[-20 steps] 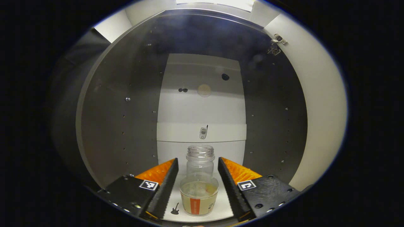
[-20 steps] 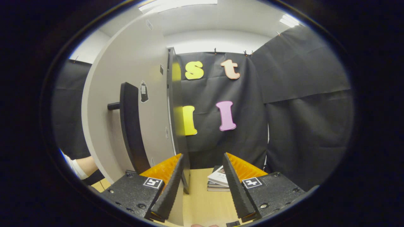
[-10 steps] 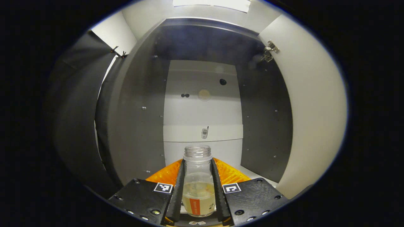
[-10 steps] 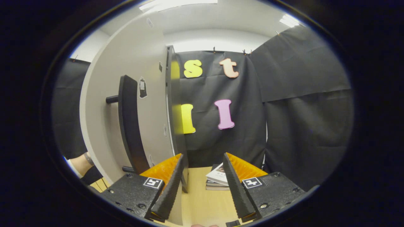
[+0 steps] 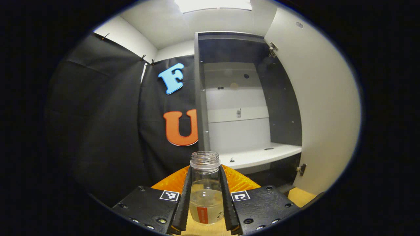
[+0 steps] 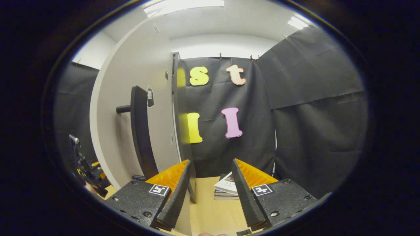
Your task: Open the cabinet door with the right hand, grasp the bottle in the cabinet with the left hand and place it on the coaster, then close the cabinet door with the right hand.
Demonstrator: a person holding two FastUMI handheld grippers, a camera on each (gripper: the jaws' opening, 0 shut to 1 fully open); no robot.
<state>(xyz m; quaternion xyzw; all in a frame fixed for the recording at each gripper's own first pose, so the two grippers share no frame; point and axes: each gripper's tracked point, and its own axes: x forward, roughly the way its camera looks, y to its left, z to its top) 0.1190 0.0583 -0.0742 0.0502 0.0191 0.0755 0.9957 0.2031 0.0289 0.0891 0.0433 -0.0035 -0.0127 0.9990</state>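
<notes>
A clear glass bottle [image 5: 205, 190] with no cap, a pale liquid and an orange label is clamped upright in my left gripper [image 5: 205, 196], both fingers pressing its sides. It hangs in front of the open cabinet [image 5: 242, 108], outside it and above a wooden tabletop [image 5: 297, 196]. The cabinet's white shelf [image 5: 259, 156] lies beyond, and the open door [image 5: 321, 108] stands at the right. In the right gripper view my right gripper [image 6: 210, 193] is open with nothing between its fingers, beside the door's edge [image 6: 178, 111] and its dark bar handle [image 6: 139, 131]. The left gripper [image 6: 87, 172] shows far left.
A short stack of books [image 6: 226, 188] lies on the wooden table [image 6: 210, 213] ahead of the right gripper. Black cloth walls close the booth behind and to the right. Small stickers dot the cabinet's back panel [image 5: 238, 131].
My left gripper shut on the bottle, then drew it back out of the cabinet. The right gripper stayed open and barely moved; the left gripper now shows at its far left.
</notes>
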